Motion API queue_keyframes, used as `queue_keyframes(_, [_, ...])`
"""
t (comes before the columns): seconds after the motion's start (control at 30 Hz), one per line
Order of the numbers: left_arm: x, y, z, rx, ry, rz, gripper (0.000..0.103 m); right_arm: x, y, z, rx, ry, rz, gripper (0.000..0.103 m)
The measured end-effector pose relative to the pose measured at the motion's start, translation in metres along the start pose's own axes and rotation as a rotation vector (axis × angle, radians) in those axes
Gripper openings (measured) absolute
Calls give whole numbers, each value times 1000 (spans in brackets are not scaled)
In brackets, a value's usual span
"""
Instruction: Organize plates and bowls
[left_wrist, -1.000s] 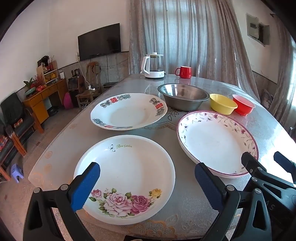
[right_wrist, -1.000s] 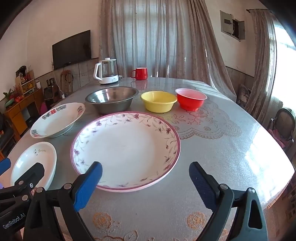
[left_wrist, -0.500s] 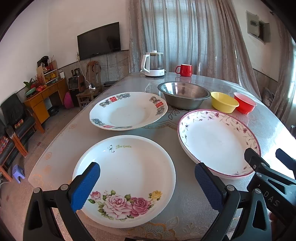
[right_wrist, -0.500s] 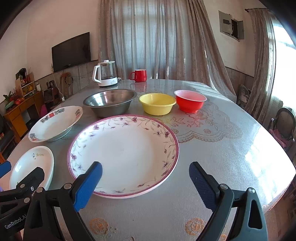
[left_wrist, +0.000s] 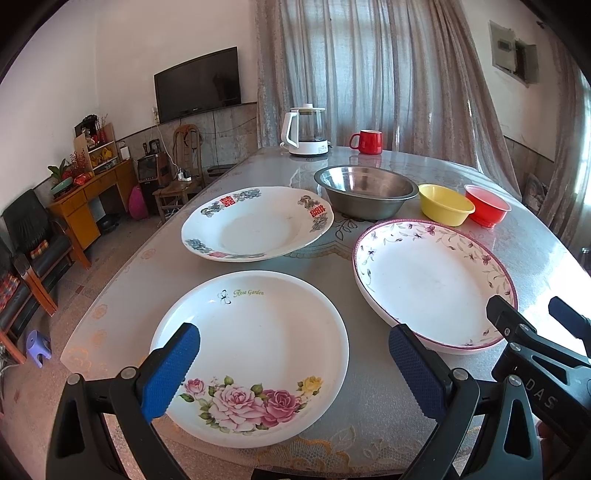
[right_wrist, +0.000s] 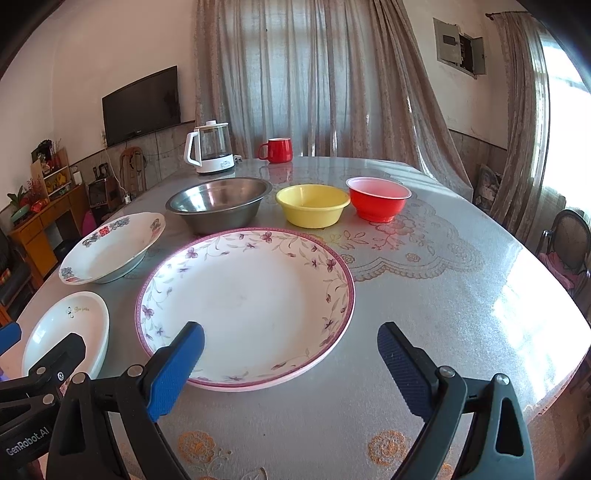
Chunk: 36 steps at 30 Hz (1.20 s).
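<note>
Nearest of all, the left gripper (left_wrist: 291, 373) is held wide open over the near edge of the rose plate (left_wrist: 255, 350), and nothing is pinched between its blue pads (left_wrist: 170, 369). The jaws are probably spread like that so the plate's rim can be slipped between them. Beside it, the right gripper (right_wrist: 290, 369) is also held wide open and empty, low over the near rim of the big purple-flower plate (right_wrist: 251, 302). Both plates are laid flat on the table (right_wrist: 443, 295), close together but not touching.

A bit farther back, a deep plate with red and blue marks (left_wrist: 258, 229) is seen on the left side, just behind the rose plate. Nothing is stacked yet, so the tidying looks barely begun.

Farther still, three bowls are lined up in a row: a steel bowl (right_wrist: 219, 203), a yellow bowl (right_wrist: 312, 205) and a red bowl (right_wrist: 378, 197). They are likely set by size so they can be nested.

At the far end, a kettle (right_wrist: 212, 151) and a red mug (right_wrist: 277, 149) are kept well apart from the dishes.
</note>
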<state>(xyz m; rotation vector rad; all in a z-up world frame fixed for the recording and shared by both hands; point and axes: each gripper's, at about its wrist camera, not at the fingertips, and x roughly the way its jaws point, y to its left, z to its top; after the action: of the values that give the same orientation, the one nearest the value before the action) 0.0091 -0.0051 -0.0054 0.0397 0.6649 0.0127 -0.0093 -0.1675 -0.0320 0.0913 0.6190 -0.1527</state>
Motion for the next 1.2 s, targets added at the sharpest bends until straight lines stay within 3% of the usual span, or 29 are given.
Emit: queue_keyframes(1.2, [-7,1,-1,0,-2,-5,103,-5,1,0,-3,-2,-2,97])
